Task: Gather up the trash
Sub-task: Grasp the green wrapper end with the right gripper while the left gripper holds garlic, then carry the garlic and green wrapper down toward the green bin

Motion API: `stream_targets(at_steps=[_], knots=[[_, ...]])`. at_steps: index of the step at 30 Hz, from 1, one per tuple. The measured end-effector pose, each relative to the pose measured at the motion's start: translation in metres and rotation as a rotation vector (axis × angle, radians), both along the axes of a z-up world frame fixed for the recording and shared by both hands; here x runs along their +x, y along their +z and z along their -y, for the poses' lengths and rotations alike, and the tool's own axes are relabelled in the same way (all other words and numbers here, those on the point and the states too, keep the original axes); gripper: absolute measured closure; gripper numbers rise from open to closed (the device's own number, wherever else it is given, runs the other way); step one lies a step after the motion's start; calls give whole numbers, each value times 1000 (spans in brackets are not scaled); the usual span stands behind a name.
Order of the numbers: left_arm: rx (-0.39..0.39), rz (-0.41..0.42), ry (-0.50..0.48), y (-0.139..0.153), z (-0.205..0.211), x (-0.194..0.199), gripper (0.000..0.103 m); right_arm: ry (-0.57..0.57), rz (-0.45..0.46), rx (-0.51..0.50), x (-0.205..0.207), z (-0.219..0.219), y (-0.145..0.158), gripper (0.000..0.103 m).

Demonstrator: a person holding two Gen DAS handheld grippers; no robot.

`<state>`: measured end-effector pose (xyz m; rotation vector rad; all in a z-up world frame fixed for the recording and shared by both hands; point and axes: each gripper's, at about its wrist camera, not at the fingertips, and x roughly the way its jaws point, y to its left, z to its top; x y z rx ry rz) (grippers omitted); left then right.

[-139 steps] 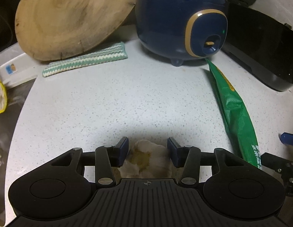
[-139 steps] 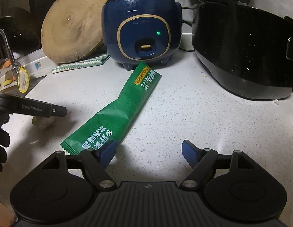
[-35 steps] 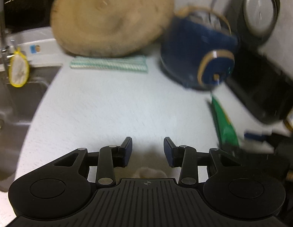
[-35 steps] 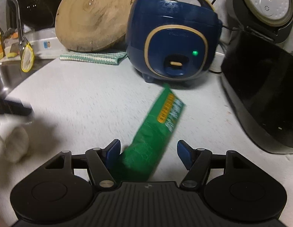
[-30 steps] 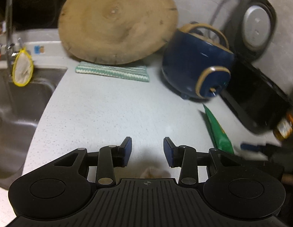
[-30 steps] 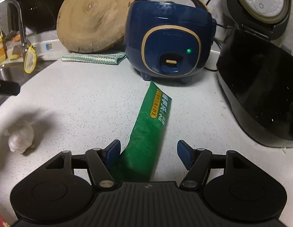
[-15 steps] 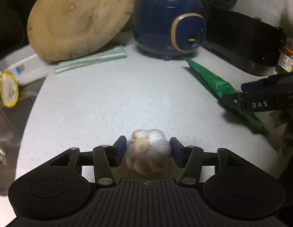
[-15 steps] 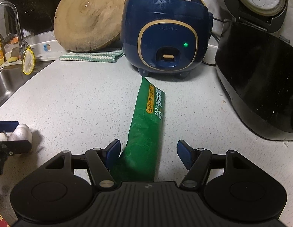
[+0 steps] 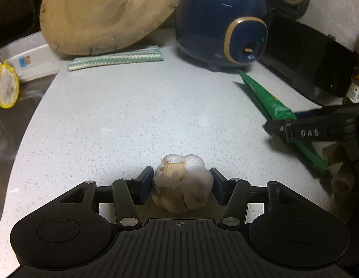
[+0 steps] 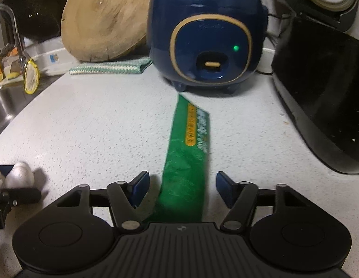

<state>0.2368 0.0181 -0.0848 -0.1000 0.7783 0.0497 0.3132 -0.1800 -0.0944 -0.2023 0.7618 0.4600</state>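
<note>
Speckled countertop (image 9: 137,115) — left gripper (image 9: 181,186) jaws clamp garlic (image 9: 182,183), right gripper (image 10: 181,188) jaws gape around green packet (image 10: 186,162) — rice cooker (image 10: 207,39) behind.

Speckled grey counter (image 9: 133,120). Far: round wood board (image 9: 105,14) leaning upright, blue cooker (image 10: 207,39), striped cloth (image 9: 116,58). Right: black appliance (image 10: 323,106). Left: sink (image 10: 3,102). Dim light.

A pale speckled tabletop (image 9: 137,115) carries a garlic bulb (image 9: 182,183) at its near edge, a long green wrapper (image 10: 187,162) lying lengthwise, a blue rice cooker (image 10: 207,39) at the far side, a striped cloth (image 9: 115,58) left of it, and a black appliance (image 10: 323,106) on the right.
</note>
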Motion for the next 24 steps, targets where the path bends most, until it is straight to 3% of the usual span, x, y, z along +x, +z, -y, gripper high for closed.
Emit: stream_targets(at_steps=[2, 7, 9, 14, 24], knots=[[-12, -5, 5, 1, -2, 3, 45, 2, -3, -3, -4, -2, 2, 67], [-49, -5, 12, 3, -8, 8, 45, 20, -17, 68, -20, 2, 16, 83], [-86, 2, 19, 5, -15, 5, 45, 35, -19, 97, -31, 4, 25, 84], [-96, 39, 14, 19, -31, -13, 45, 29, -1, 131, -57, 3, 43, 86], [-129, 101, 2, 42, -61, -80, 45, 54, -6, 177, -105, -22, 61, 86]])
